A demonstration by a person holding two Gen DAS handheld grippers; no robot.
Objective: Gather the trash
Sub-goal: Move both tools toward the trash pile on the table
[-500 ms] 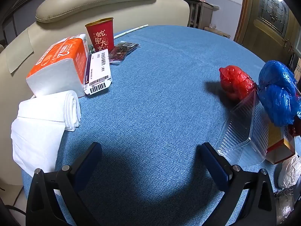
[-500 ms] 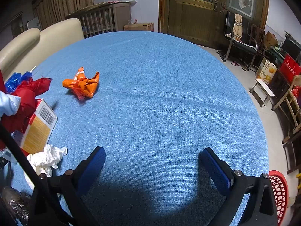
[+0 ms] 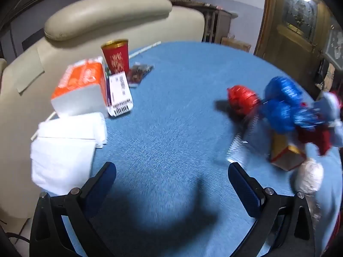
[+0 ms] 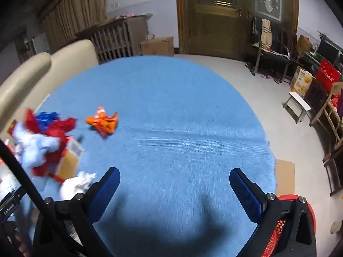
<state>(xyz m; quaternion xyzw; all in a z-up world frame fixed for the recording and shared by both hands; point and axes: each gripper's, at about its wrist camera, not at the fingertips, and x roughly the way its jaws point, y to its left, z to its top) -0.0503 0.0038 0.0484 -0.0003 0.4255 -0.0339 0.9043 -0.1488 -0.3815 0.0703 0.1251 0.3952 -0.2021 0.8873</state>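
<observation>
Both grippers hover open and empty above a round blue table [image 3: 171, 128]. To the right of my left gripper [image 3: 171, 177] lies a trash pile: a red crumpled bag [image 3: 242, 98], blue crumpled bags [image 3: 280, 107], a clear plastic tray [image 3: 242, 147], a yellow-red carton [image 3: 285, 154] and a white wad [image 3: 308, 177]. In the right wrist view the same pile [image 4: 42, 141] lies left of my right gripper [image 4: 174, 184], with the white wad [image 4: 75, 184] by the left finger. An orange wrapper [image 4: 103, 123] lies apart, farther in.
On the table's left are an orange tissue pack [image 3: 81, 87], folded white towels [image 3: 64, 147], a red paper cup [image 3: 116, 56], a barcode box [image 3: 120, 92] and a dark snack packet [image 3: 139, 73]. A beige sofa [image 3: 107, 17] stands behind. A red basket [image 4: 285, 224] sits on the floor, lower right.
Both grippers have lifted and pulled back from the table, so more of the room shows. The views are motion-blurred. Both stay open and empty.
</observation>
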